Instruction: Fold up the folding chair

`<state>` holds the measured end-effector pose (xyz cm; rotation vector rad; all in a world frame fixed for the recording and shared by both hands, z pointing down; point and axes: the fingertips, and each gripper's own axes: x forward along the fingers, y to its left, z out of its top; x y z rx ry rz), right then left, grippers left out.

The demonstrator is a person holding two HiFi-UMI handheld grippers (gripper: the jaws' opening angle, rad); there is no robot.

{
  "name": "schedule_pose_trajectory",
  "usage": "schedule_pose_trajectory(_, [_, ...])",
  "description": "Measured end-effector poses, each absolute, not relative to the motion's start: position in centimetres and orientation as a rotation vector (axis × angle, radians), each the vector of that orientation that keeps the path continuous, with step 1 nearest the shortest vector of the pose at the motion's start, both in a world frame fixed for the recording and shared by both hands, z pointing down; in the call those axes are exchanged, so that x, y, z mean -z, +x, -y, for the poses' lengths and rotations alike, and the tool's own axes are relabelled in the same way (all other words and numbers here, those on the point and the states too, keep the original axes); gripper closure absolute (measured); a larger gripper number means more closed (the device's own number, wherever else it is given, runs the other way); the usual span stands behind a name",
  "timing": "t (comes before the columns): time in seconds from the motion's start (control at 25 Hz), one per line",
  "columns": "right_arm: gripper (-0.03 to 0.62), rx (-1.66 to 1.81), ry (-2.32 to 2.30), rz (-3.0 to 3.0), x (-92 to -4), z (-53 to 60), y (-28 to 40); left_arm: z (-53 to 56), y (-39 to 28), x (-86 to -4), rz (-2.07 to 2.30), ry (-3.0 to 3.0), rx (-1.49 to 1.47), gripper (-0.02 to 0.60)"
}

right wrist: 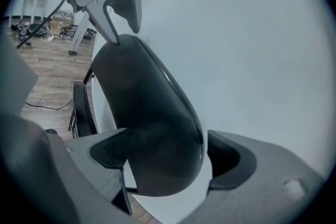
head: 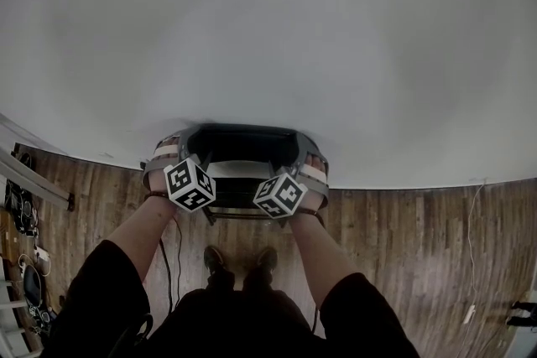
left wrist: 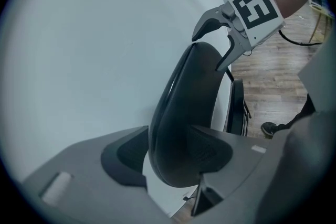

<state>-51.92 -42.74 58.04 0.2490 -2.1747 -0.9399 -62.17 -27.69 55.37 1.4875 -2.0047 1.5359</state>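
One black folding chair [head: 241, 145] stands at lower centre of the head view, on the wooden floor [head: 403, 230]. Two tools straddle the top of its backrest [left wrist: 184, 97]. The left tool [left wrist: 173, 157] clamps the left corner. The right tool [right wrist: 168, 157] sits around the right corner, one pad just clear. Each carries one marker cube [head: 190, 184].

White wall, wooden floor
A plain white wall [head: 268, 29] is met by plank flooring [head: 403, 239]; cables and gear [right wrist: 37, 33] are left scattered near its far edge.
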Motion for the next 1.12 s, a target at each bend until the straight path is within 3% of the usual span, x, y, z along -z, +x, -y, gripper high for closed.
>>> schedule_pose_trajectory(0.76, [0.152, 0.860, 0.087, 2.334, -54.0, 38.4, -45.3, 24.0, -53.3, -51.0, 2.112, 1.438, -1.451, 0.372])
schedule_pose_trajectory(1.12, [0.219, 0.639, -0.093, 2.424, -53.6, 32.1, -42.0, 21.7, -47.3, -50.8, 2.123, 1.549, -1.285, 0.423])
